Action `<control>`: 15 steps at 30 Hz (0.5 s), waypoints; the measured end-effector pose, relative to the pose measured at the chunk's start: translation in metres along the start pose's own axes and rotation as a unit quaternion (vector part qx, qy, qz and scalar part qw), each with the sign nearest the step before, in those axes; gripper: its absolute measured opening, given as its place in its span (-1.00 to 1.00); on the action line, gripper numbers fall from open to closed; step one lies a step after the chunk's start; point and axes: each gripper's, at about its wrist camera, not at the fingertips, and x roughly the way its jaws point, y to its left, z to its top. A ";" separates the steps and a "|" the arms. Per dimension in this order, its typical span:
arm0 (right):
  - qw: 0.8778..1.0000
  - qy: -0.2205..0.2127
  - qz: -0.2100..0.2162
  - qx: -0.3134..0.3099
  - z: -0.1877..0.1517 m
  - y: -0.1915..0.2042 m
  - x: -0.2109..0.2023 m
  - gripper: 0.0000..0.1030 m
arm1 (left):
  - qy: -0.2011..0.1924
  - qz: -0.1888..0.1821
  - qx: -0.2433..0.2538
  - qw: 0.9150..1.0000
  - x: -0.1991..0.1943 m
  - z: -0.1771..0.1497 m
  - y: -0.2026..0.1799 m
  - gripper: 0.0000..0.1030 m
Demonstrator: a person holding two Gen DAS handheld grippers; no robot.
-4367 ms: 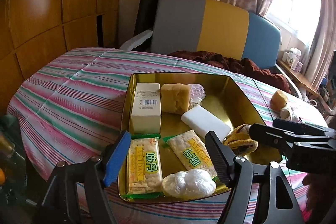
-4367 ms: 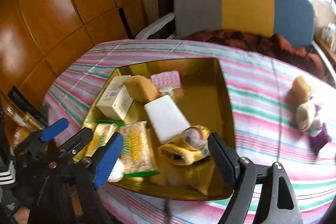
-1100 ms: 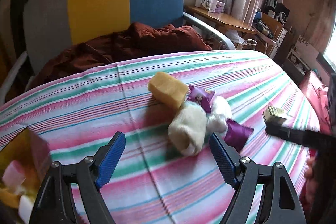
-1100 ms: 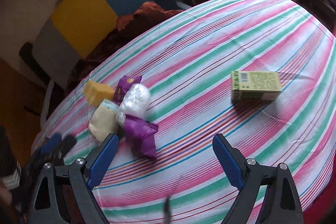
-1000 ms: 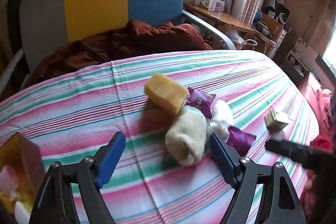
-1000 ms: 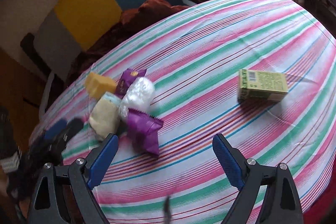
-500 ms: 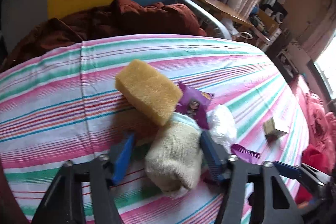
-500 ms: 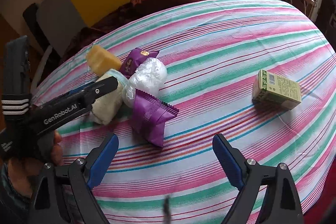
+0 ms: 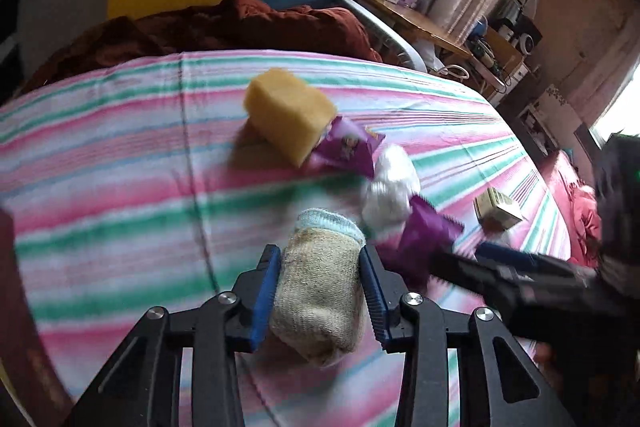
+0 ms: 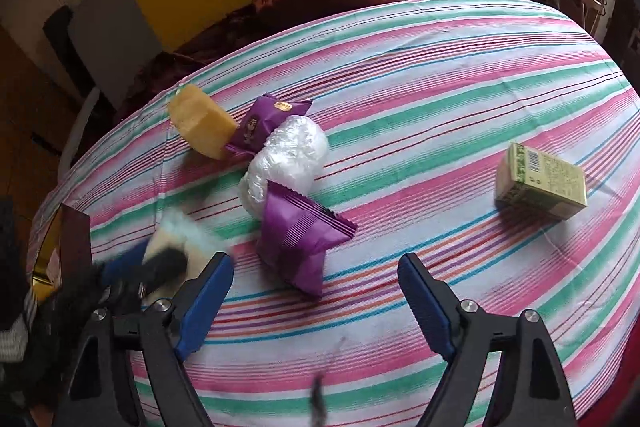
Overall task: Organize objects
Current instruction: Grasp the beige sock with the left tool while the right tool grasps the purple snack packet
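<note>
A round worktop covered in a pink, green and white striped cloth (image 10: 440, 75) carries a cluster of small items. The left gripper (image 9: 320, 291) is clenched on a rolled beige knitted sock (image 9: 320, 291), held just off the cloth near the worktop's middle. Beyond it lie a yellow sponge block (image 9: 290, 113), two purple foil snack packets (image 10: 300, 239), and a white crinkled plastic bundle (image 10: 288, 155), all touching one another. The right gripper (image 10: 316, 291) hovers released above the cloth. A small green cardboard box (image 10: 540, 183) sits well apart, toward the worktop's right edge.
</note>
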 end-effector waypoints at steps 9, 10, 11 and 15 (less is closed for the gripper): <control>1.000 0.008 -0.010 0.010 0.015 0.007 0.018 0.24 | -0.015 0.024 0.019 0.999 -0.025 -0.039 -0.008 -0.19; 1.000 0.016 -0.015 0.009 0.015 0.008 0.022 0.16 | -0.015 0.026 0.020 0.999 -0.024 -0.038 -0.008 -0.17; 1.000 0.022 -0.014 0.008 0.015 0.007 0.026 0.06 | -0.014 0.027 0.019 0.999 -0.023 -0.037 -0.008 -0.15; 1.000 0.023 -0.015 0.008 0.014 0.005 0.026 -0.24 | -0.006 0.025 0.013 1.000 -0.016 -0.034 -0.006 0.00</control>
